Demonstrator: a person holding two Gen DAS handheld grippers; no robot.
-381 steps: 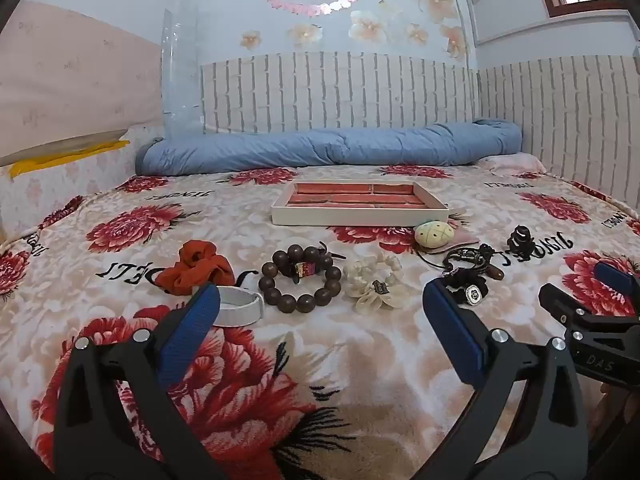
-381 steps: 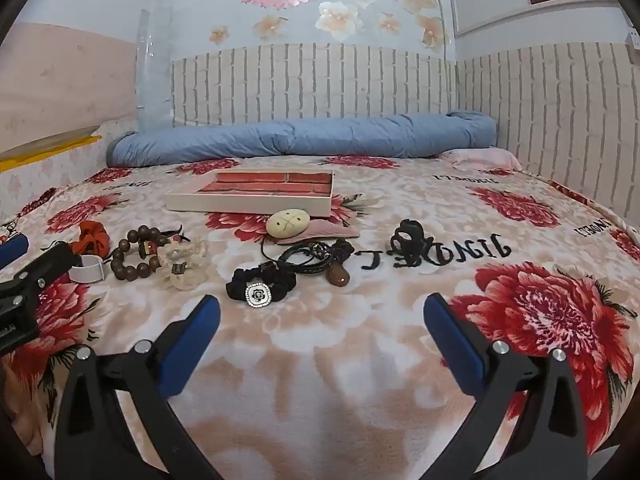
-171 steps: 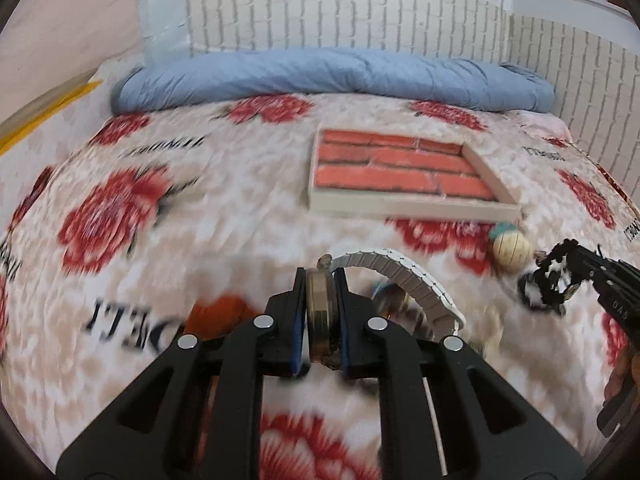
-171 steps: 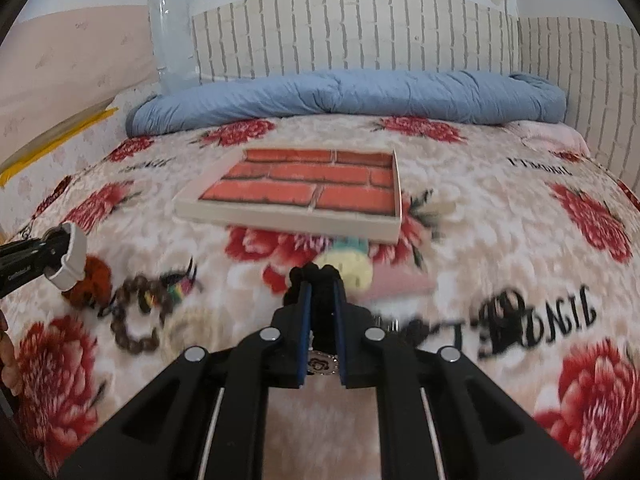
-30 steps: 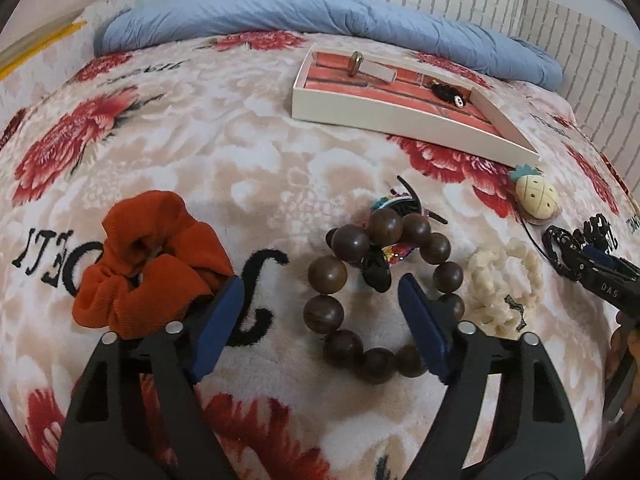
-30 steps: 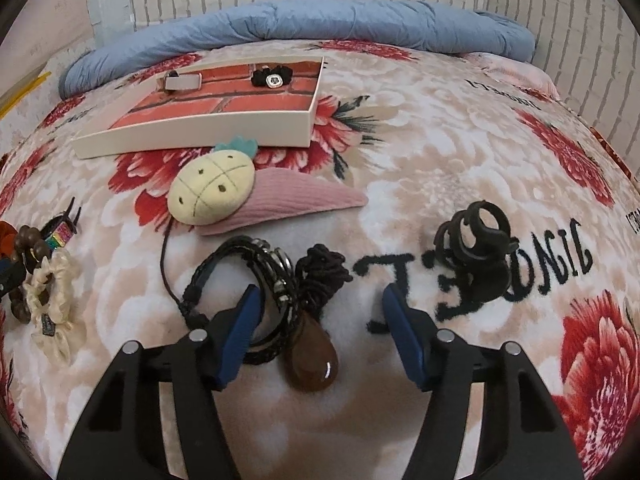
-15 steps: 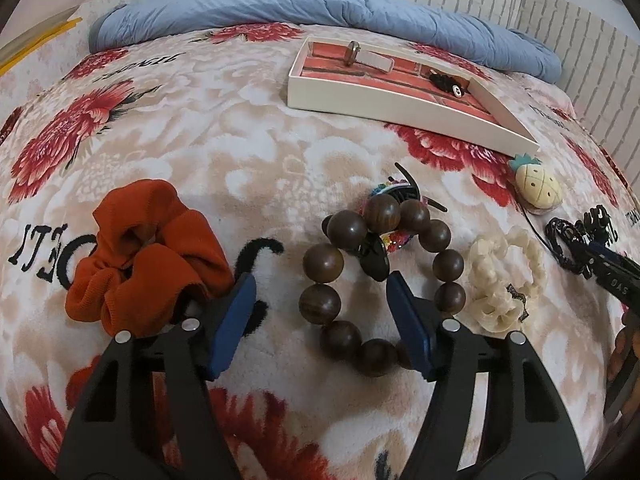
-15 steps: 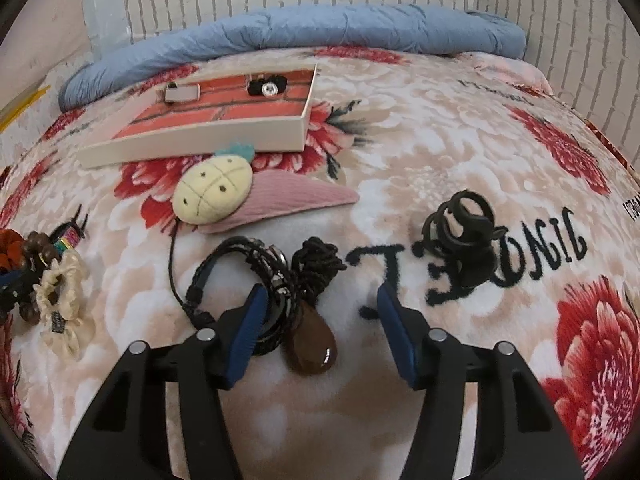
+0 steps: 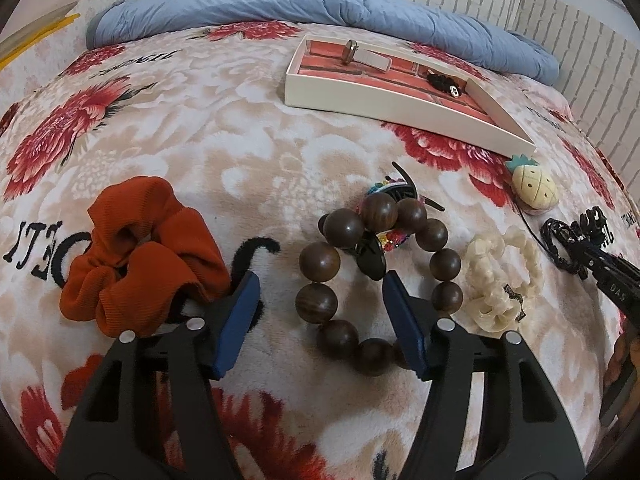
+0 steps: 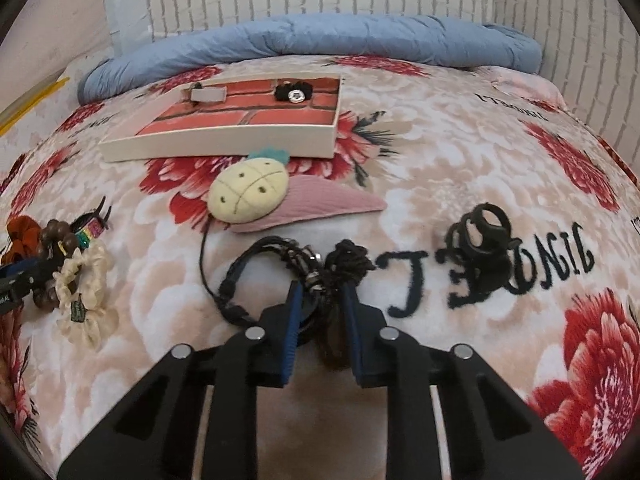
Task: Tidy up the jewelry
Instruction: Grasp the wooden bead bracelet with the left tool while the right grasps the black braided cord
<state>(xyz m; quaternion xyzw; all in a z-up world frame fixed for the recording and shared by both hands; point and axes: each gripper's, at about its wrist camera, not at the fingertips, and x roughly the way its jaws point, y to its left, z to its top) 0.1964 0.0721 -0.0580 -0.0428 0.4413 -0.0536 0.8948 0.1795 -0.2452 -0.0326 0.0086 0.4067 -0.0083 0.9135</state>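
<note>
While your left gripper straddles the near-left arc of the wooden bead bracelet with its jaws spread, one pad outside the ring and one inside, they have just been narrowing without yet pressing a bead. Settle lower so the pads catch a bead squarely, and stay clear of the orange scrunchie just beside the outer pad. The tray lies well beyond.

In the right wrist view, your right gripper has just been closing and now pinches the dark cord bundle, its brown pendant between the fingers. Lift slowly so the loops come away together, then carry them to the tray.
</note>
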